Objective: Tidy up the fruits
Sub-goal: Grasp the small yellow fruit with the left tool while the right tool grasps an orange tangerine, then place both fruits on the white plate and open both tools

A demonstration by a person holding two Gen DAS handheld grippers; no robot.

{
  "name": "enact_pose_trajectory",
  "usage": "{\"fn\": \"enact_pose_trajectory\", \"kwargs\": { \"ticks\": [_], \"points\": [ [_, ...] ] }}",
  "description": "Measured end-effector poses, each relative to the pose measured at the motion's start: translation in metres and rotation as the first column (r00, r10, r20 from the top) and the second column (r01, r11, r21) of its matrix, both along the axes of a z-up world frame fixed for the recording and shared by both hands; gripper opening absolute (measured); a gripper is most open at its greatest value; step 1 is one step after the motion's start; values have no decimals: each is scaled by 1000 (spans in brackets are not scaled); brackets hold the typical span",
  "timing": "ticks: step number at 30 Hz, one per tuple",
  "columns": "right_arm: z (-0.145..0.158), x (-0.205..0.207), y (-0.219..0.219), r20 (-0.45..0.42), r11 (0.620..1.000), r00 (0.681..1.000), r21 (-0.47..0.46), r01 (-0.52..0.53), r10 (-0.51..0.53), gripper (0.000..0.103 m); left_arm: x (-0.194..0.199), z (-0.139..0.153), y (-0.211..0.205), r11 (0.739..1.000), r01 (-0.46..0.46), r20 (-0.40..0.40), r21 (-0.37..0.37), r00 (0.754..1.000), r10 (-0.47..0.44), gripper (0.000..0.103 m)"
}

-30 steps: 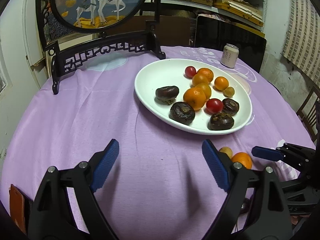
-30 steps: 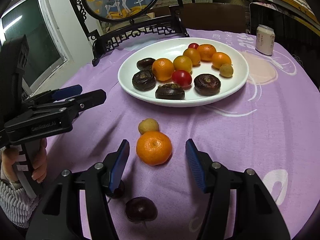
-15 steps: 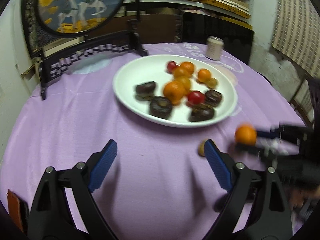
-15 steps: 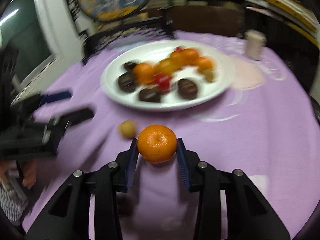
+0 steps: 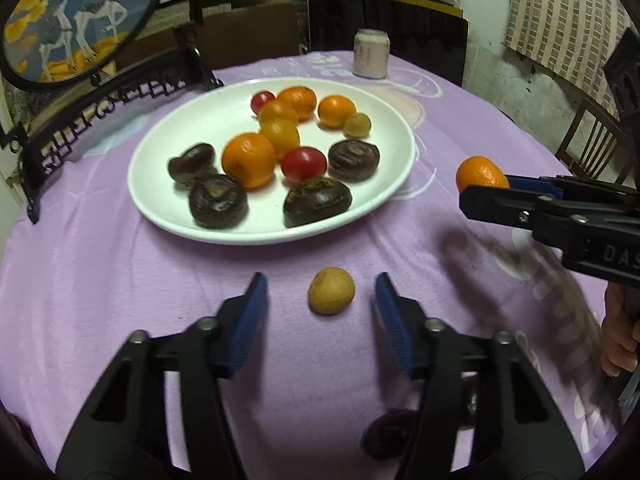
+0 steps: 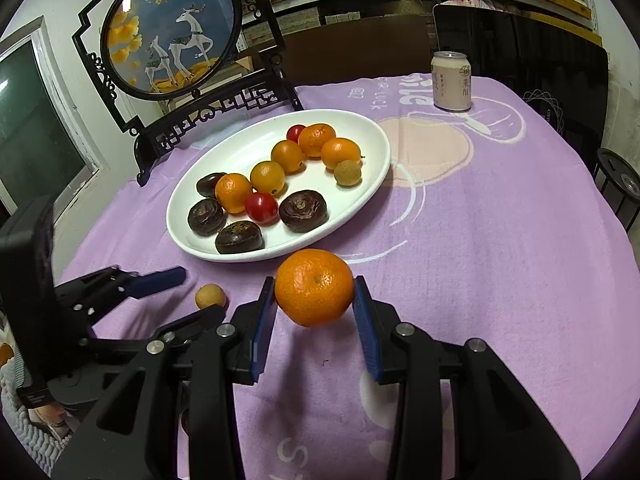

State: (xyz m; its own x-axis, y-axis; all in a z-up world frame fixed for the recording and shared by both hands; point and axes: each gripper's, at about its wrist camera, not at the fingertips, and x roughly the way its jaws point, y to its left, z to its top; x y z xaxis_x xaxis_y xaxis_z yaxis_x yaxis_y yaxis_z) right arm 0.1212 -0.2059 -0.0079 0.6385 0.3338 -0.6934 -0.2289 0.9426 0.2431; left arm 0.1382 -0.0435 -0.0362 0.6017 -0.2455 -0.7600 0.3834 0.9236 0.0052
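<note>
A white plate (image 5: pixel 168 184) on the purple cloth holds several oranges, dark round fruits, two red ones and a small tan one. My right gripper (image 6: pixel 314 286) is shut on an orange (image 6: pixel 314 288) and holds it above the cloth, just short of the plate's (image 6: pixel 240 152) near rim. The left wrist view shows that orange (image 5: pixel 480 172) to the right of the plate. My left gripper (image 5: pixel 320 286) is closing around a small tan fruit (image 5: pixel 331 296) that lies on the cloth. Its pads stand clear of the fruit on both sides. A dark fruit (image 5: pixel 390 432) lies under its right finger.
A drink can (image 5: pixel 370 54) stands behind the plate. A black-framed round screen with deer (image 6: pixel 172 32) stands at the back left. A chair (image 5: pixel 592 140) is past the table's right edge. A person's hand (image 5: pixel 618 344) holds the right gripper's handle.
My right gripper shut on the orange and lifted it off the cloth toward the plate. My left gripper moved right to straddle the small tan fruit, and its jaws narrowed.
</note>
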Motion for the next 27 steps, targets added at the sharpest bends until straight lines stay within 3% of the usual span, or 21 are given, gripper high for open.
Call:
{"fn": "enact_pose_trajectory", "kwargs": {
  "ticks": [6,8,18,27],
  "points": [
    [-2,1,2,-10,1000,1000,2,-7,7,38,8,-6,-2,1000,12,-31,-12,999,-12,37],
    [-3,1,3,-11,1000,1000,0,-11,11,38,7,-6,0,1000,13,-34,-22,999,-14,25],
    [-13,-1,16,-34,998,998,-31,-52,51,38,-10,7,25,999,-39,12,-31,999,39,25],
    [-23,-6,35,-54,992,994,-74,-101,97,38,-8,2,33,998,-66,-7,-24,998,66,25]
  ]
}}
